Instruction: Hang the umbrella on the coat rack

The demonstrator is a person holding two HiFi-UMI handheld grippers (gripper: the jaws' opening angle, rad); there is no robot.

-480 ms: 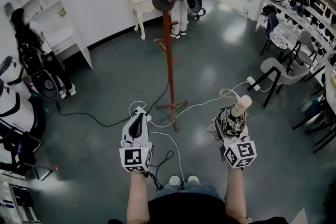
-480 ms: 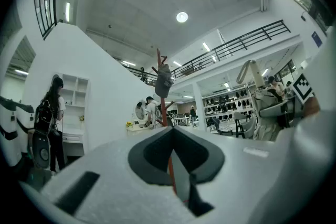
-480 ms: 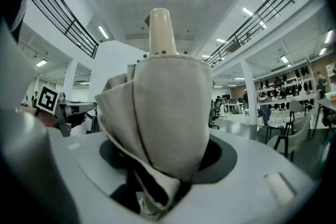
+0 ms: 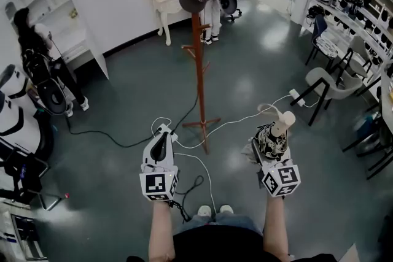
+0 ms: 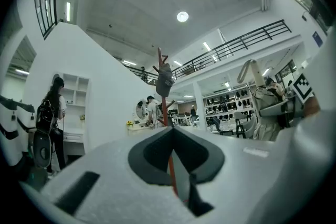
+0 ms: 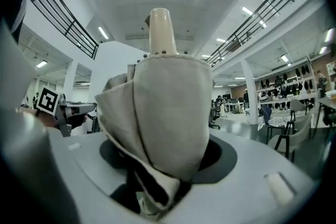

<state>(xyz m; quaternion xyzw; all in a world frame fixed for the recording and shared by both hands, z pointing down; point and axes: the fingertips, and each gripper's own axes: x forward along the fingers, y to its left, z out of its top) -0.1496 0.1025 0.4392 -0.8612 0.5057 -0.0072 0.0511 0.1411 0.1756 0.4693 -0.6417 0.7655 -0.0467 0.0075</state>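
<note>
The umbrella [image 4: 276, 132] is folded, its pale, dark-patterned fabric bunched in loose pleats, with a blunt cream cylinder at its far end; it sits in the lower right of the head view, clamped between the jaws of the right gripper [image 4: 272, 145], pointing away from the person; the coat rack [image 4: 198, 77] is a slim reddish-brown pole with short pegs and spreading feet; it stands upright at upper centre, well apart from the umbrella.
</note>
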